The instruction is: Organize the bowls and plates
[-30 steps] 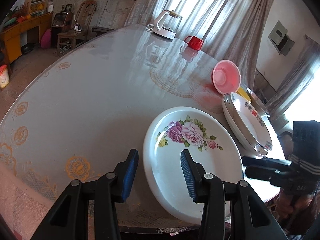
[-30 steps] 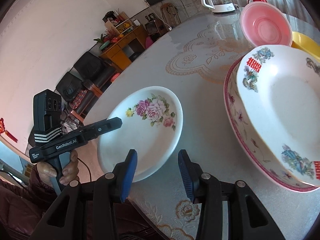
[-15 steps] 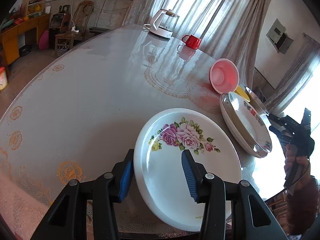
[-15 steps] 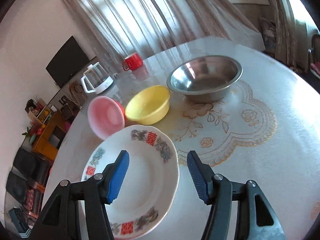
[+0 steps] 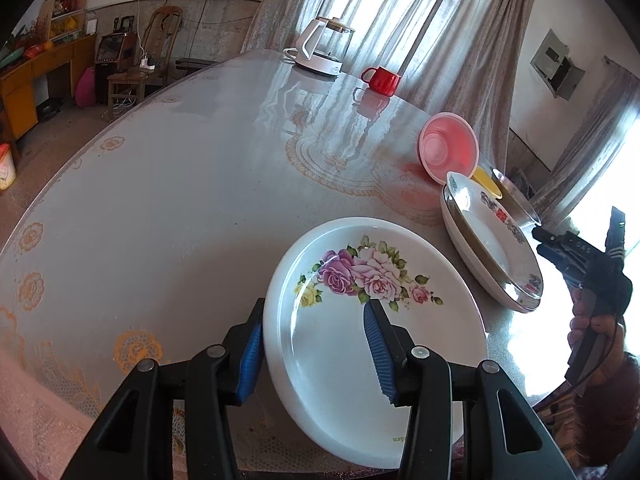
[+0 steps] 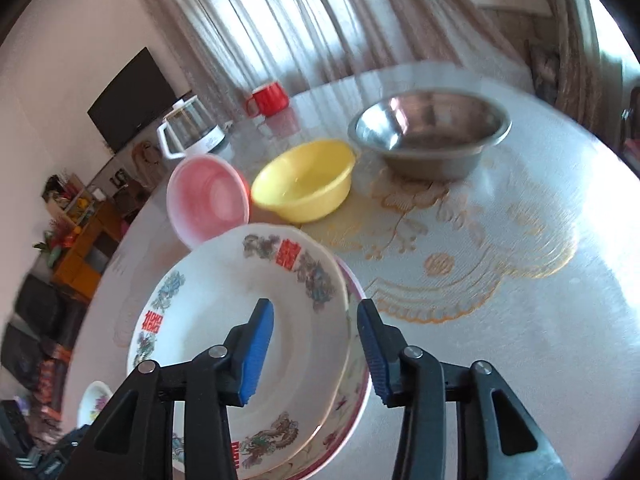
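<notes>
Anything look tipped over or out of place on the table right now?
Yes: the pink bowl is tilted on its side, leaning beside the yellow bowl, while the steel bowl and stacked plates sit flat.

Our left gripper has moved in, its open jaws now straddling the near rim of the rose plate. Our right gripper has swung away from that plate and now straddles the edge of the stacked dragon-pattern plates.
</notes>
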`<state>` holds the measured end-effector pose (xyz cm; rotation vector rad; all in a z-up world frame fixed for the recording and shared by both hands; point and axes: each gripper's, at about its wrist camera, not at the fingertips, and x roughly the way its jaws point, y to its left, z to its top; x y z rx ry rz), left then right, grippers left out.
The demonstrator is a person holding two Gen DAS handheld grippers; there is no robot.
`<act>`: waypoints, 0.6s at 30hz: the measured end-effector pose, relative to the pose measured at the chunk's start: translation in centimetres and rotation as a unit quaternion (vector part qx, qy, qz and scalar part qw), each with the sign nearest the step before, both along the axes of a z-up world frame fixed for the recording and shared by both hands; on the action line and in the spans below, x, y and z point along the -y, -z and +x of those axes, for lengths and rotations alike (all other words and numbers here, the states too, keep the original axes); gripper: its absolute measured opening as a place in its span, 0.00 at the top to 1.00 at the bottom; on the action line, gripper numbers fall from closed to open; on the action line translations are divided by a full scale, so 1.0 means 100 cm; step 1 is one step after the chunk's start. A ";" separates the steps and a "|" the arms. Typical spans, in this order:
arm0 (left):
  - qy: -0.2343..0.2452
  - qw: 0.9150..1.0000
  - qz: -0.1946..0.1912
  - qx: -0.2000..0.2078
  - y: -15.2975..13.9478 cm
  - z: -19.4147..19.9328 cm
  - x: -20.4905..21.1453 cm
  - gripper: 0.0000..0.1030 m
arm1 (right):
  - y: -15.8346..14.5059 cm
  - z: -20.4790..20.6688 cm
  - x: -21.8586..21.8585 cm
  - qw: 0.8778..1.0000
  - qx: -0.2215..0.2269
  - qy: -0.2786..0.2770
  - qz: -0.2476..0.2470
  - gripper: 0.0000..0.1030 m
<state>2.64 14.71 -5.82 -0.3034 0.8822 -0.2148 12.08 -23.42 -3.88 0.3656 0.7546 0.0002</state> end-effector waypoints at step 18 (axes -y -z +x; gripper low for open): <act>0.015 0.999 0.034 0.016 0.000 -0.007 0.005 0.63 | 0.032 -0.029 -0.166 0.924 -0.089 -0.369 0.053 0.63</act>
